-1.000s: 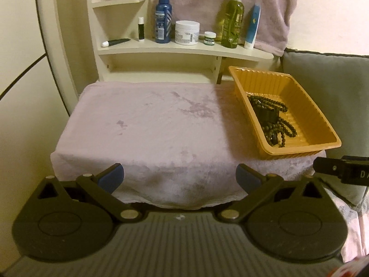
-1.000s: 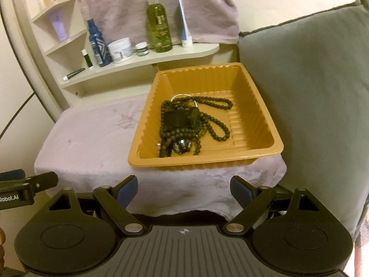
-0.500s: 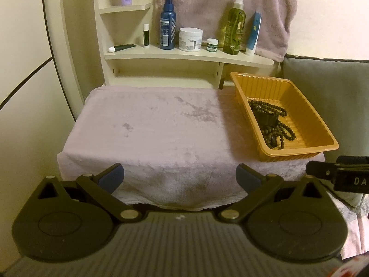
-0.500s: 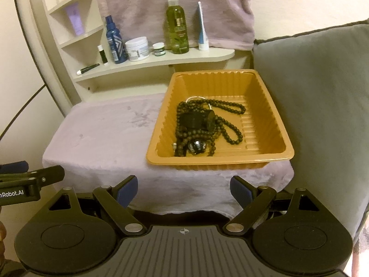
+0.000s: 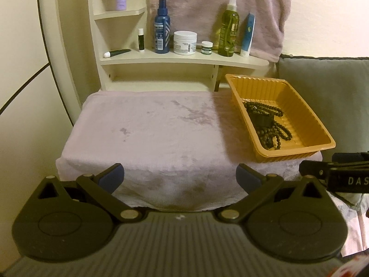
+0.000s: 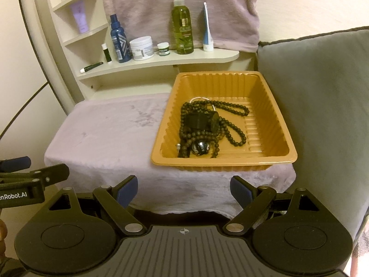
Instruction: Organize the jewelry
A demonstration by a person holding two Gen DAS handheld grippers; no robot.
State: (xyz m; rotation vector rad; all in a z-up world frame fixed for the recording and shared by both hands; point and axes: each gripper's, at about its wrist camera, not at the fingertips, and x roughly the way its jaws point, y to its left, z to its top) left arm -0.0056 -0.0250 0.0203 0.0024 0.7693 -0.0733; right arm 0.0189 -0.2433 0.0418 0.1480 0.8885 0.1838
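An orange plastic tray [image 6: 272, 136] sits at the right end of a table covered by a pale pink towel [image 6: 110, 133]. In it lie dark bead necklaces [image 6: 233, 129], a black cuff-like piece [image 6: 199, 120] and a shiny metal ball [image 6: 200, 147]. The tray also shows in the left wrist view [image 5: 306, 124] with the beads [image 5: 269, 124]. My left gripper [image 5: 180, 176] is open and empty, in front of the table's near edge. My right gripper [image 6: 184, 188] is open and empty, in front of the tray.
A cream shelf unit [image 5: 184, 57] behind the table holds a blue bottle [image 5: 162, 34], a white jar [image 5: 185, 42], a green spray bottle [image 5: 228, 32] and tubes. A grey cushion [image 6: 322, 106] stands right of the tray. A pink towel hangs behind the shelf.
Both grippers have drawn back and risen from the table, so the table and tray look smaller and farther. Both stay open. The jewelry has not moved.
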